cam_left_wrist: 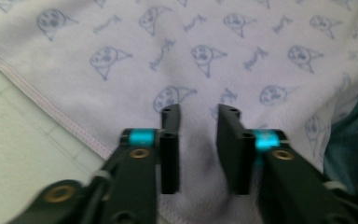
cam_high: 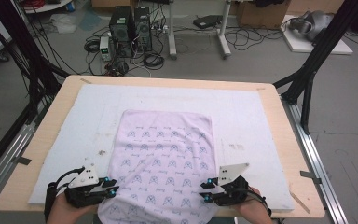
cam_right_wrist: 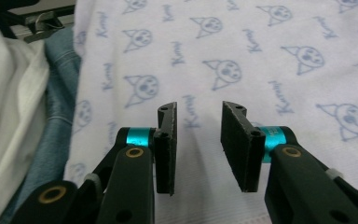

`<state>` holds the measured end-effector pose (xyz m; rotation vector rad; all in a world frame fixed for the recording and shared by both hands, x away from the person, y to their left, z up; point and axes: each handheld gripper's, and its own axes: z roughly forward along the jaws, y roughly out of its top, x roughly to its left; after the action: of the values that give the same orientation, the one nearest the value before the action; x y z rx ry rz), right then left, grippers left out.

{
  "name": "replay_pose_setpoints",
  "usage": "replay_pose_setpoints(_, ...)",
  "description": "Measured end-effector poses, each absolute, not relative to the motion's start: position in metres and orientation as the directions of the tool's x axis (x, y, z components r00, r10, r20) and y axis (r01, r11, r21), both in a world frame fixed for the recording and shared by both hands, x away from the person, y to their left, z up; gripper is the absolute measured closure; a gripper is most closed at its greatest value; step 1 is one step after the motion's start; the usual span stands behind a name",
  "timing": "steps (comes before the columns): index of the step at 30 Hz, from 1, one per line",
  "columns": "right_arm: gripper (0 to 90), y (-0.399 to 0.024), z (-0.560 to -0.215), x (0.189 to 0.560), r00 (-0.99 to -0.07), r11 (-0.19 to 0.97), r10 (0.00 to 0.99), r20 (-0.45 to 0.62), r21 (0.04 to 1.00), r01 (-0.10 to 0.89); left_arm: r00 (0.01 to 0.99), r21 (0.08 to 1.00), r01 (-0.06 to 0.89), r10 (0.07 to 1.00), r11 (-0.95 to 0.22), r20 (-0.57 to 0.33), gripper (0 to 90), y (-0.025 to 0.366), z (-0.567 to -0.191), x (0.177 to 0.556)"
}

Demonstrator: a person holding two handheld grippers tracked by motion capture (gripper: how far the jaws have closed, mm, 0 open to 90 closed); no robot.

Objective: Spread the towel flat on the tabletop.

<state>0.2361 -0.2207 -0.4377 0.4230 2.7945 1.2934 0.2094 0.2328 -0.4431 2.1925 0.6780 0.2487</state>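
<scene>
A pale lilac cloth printed with small blue faces lies spread on the white mat, and its near edge hangs over the table's front. My left gripper sits at the cloth's near left edge, pointing right. In the left gripper view its jaws stand apart above the cloth, close to the stitched hem. My right gripper sits at the near right edge, pointing left. Its jaws stand apart over the flat cloth, gripping nothing.
The mat covers most of a wooden table. Black frame posts stand at both sides. Computer towers and cables lie on the floor beyond. The right gripper view shows the person's blue trousers and white top.
</scene>
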Motion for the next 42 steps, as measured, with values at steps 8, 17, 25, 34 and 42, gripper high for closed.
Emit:
replay_pose_setpoints(8, 56.6, -0.220, -0.432, 0.253, -0.944, 0.596, 0.321, 0.081, 0.757, 0.268, 0.813, 0.770, 0.405, 0.579, -0.493, -0.057, 60.3, 0.243, -0.437, 0.211)
replay_pose_setpoints(17, 47.2, -0.225, -0.419, 0.283, -0.907, 0.554, 0.416, 0.070, 0.771, 0.314, 0.791, 0.801, 0.399, 0.610, -0.445, -0.055, 47.1, 0.234, -0.418, 0.248)
replay_pose_setpoints(25, 41.0, -0.228, -0.406, 0.320, -0.889, 0.513, 0.451, 0.081, 0.791, 0.333, 0.765, 0.826, 0.390, 0.642, -0.408, -0.044, 42.1, 0.224, -0.409, 0.282)
replay_pose_setpoints(34, 36.4, -0.229, -0.398, 0.349, -0.871, 0.499, 0.482, 0.093, 0.788, 0.360, 0.747, 0.821, 0.415, 0.662, -0.393, -0.061, 37.5, 0.215, -0.400, 0.317)
replay_pose_setpoints(42, 34.9, -0.226, -0.382, 0.365, -0.871, 0.502, 0.486, 0.077, 0.791, 0.350, 0.730, 0.838, 0.421, 0.678, -0.346, -0.087, 37.5, 0.215, -0.394, 0.333)
